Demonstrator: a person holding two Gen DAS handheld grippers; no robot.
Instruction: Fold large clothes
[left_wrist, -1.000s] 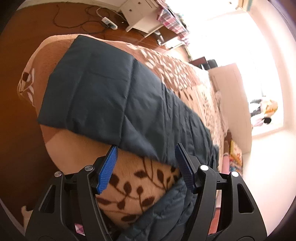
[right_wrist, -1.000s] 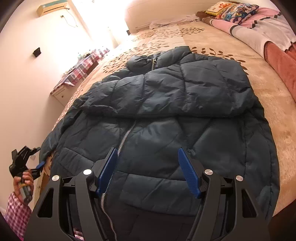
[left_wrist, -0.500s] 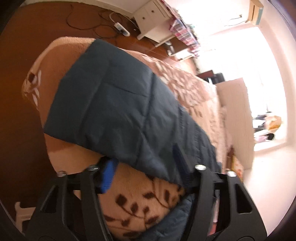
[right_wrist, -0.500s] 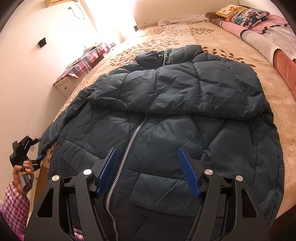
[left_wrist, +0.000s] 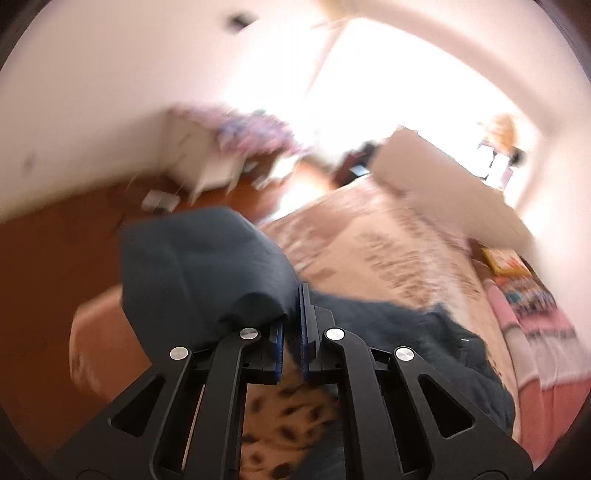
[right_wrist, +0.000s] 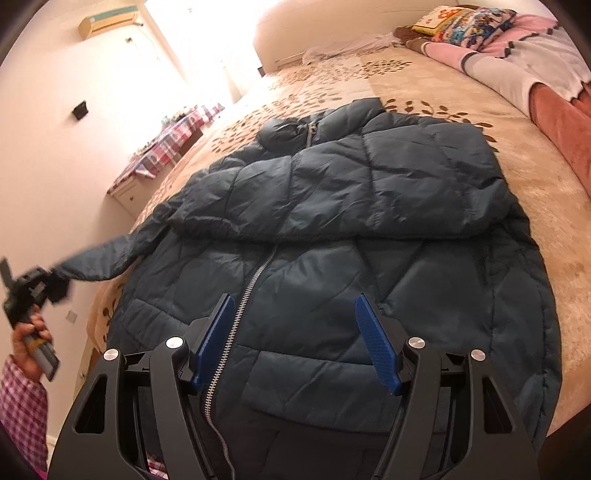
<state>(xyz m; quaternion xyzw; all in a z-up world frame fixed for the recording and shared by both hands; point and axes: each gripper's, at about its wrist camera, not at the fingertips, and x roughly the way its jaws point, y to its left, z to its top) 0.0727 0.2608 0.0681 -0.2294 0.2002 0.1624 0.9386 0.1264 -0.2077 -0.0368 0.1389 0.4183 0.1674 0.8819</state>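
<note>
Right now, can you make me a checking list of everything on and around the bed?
Surface: bed with a beige leaf-print cover.
Job's things: dark puffy jacket lies spread out, zipper up, one sleeve already folded across its chest; the other sleeve is pulled out off the bed's side.
Clutter: pillows and a pink blanket at the far end.
Grippers: left gripper has just been closing its jaws, now shut on the sleeve end; right gripper open, above the jacket's hem, nothing between its jaws.
Cables: nothing seen clearly; left view is blurred.
Surroundings: white cabinet with a plaid cloth, wall air conditioner, brown floor.
</note>
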